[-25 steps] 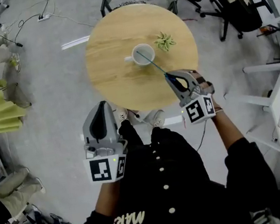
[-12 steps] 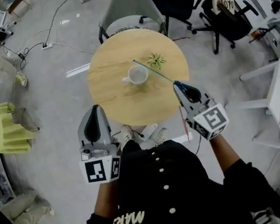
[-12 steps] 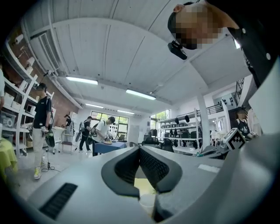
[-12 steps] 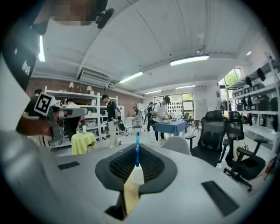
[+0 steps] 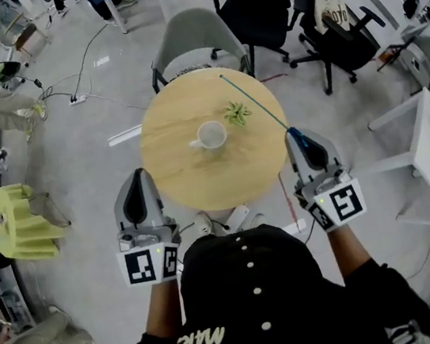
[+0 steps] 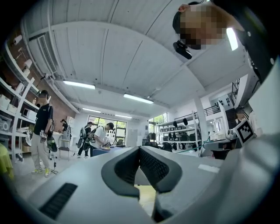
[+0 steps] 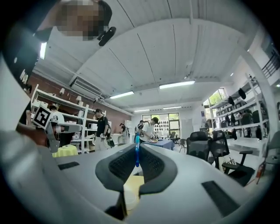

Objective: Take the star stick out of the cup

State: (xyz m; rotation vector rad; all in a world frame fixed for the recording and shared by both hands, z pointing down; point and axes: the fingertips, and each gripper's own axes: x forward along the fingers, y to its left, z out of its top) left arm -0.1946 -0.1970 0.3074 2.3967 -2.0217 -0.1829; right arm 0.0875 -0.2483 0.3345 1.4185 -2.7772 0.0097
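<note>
1. The right gripper [image 5: 299,135] has its jaws closed on the near end of a thin blue stick [image 5: 257,103]. The right gripper view shows the stick pinched upright between the pads.
2. From the gripper, the stick slants away over the round wooden table [image 5: 170,183], with its far tip above the table's far rim. It is fully out of the cup [image 5: 211,136] and well apart from it.
3. The left gripper [image 5: 137,175] has its jaws closed together with nothing between them. It hangs by the table's near left edge.
4. The white cup stands upright near the middle of the table, with a small green spiky thing [image 5: 237,113] just beside it.
5. A grey chair [image 5: 196,35] stands beyond the table.
</note>
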